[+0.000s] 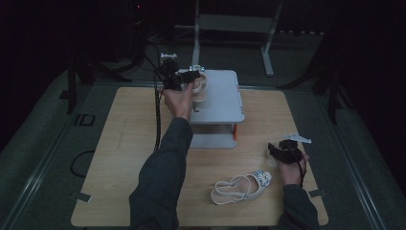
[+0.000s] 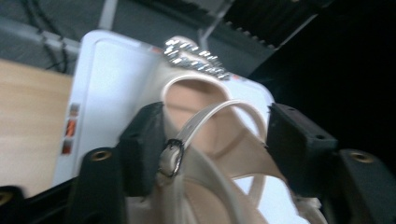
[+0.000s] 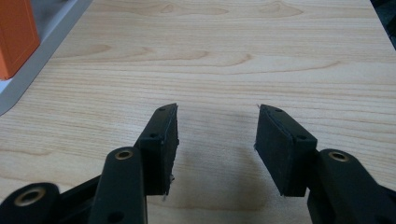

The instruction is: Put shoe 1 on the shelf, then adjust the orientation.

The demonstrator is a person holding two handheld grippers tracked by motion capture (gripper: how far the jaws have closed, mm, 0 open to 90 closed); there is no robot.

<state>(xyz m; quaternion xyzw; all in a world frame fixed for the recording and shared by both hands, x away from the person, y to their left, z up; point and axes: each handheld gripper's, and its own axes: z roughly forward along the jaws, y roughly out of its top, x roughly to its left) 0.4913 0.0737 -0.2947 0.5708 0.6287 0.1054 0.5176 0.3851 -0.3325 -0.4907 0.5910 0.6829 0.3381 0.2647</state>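
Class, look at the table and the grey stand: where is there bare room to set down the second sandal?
Free: the grey stand top right of the sandal on it. Crowded: its left end, where the open left gripper straddles that sandal.

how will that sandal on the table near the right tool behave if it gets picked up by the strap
The sandal looks light for its size, so it should lift easily. Its thin looped straps look floppy, so held there the sole would probably hang and swing. The jewelled toe looks like the heavier end, so it may tip that way. The right tool is open beside it, holding nothing.
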